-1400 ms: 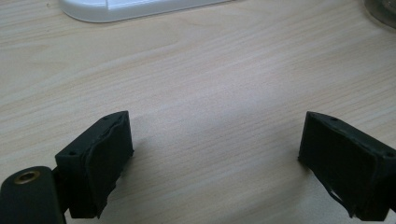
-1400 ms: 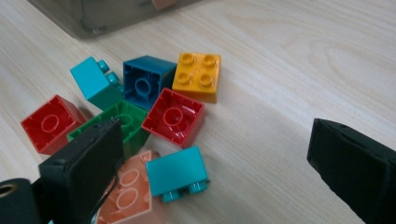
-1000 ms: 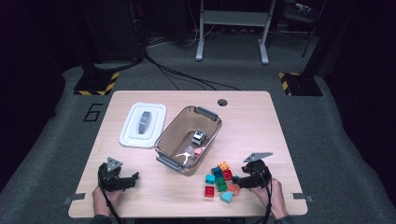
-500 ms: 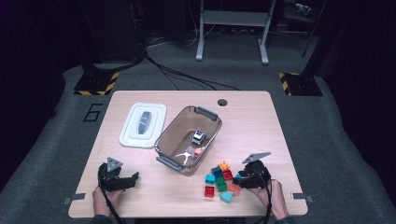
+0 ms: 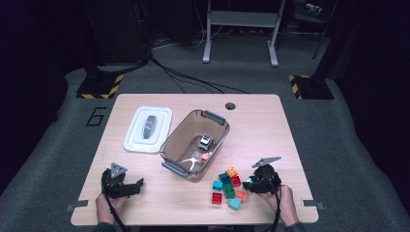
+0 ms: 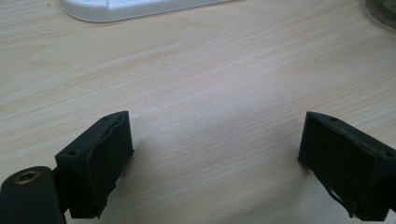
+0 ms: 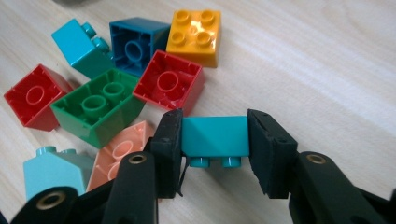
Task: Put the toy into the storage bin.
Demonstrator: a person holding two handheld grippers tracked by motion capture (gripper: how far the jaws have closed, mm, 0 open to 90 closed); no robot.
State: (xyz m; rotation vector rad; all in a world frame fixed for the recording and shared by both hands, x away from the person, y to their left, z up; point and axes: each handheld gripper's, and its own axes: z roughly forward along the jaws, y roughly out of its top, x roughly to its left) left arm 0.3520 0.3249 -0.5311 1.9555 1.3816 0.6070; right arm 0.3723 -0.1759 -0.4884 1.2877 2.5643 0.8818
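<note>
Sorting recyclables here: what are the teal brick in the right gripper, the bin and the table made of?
Teal brick: moulded plastic by its look, smooth with a soft sheen and studs. Bin: seemingly tinted see-through plastic, its contents showing through the wall. Table: pale wood-grain top, perhaps laminate.

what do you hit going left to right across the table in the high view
left claw → white lid → clear bin → pile of toy bricks → right claw, shut on a teal brick

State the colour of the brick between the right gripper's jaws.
Teal brick; clearest in the right gripper view.
</note>
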